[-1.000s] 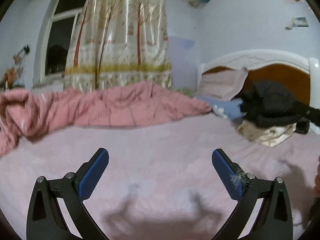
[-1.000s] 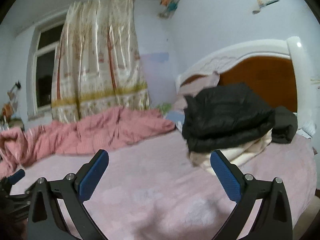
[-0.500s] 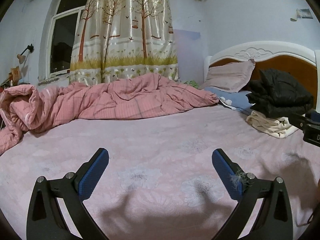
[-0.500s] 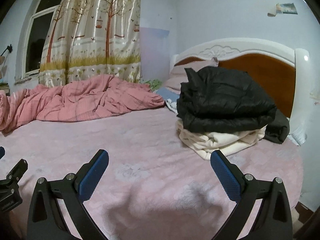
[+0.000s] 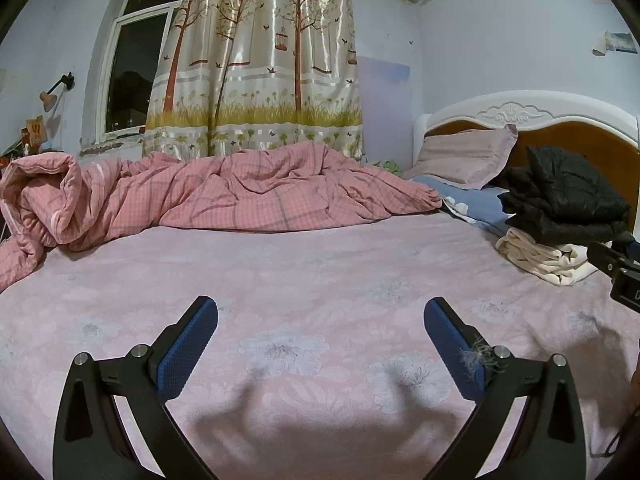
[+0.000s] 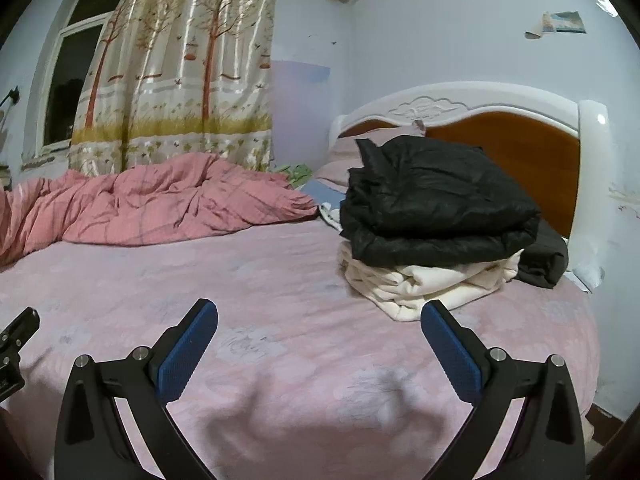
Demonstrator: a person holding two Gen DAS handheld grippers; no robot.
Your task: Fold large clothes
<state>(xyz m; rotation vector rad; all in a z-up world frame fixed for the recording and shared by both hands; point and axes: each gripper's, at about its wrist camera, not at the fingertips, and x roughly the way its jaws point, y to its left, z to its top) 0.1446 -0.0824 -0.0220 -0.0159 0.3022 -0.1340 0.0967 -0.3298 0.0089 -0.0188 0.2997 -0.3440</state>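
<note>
A folded black jacket (image 6: pixel 432 216) lies on top of a folded cream garment (image 6: pixel 424 282) near the headboard; the same black jacket (image 5: pixel 568 196) and cream garment (image 5: pixel 540 258) show at the far right of the left wrist view. My left gripper (image 5: pixel 320 344) is open over the bare pink sheet, with nothing between its blue pads. My right gripper (image 6: pixel 318 344) is open too, a short way in front of and left of the stack, holding nothing. A bit of fluff clings to the left gripper's right pad (image 5: pixel 476 358).
A rumpled pink checked quilt (image 5: pixel 224 196) fills the far side of the bed (image 5: pixel 320 272). Pillows (image 5: pixel 464 156) lean on the white and orange headboard (image 6: pixel 520 136). A patterned curtain (image 5: pixel 256 64) and window (image 5: pixel 128 80) stand behind. The bed's right edge (image 6: pixel 592 344) is near the wall.
Both views have swung and steadied from the blurred frames one second ago; the stack now sits lower and further right in the left view. Both grippers stay open.
</note>
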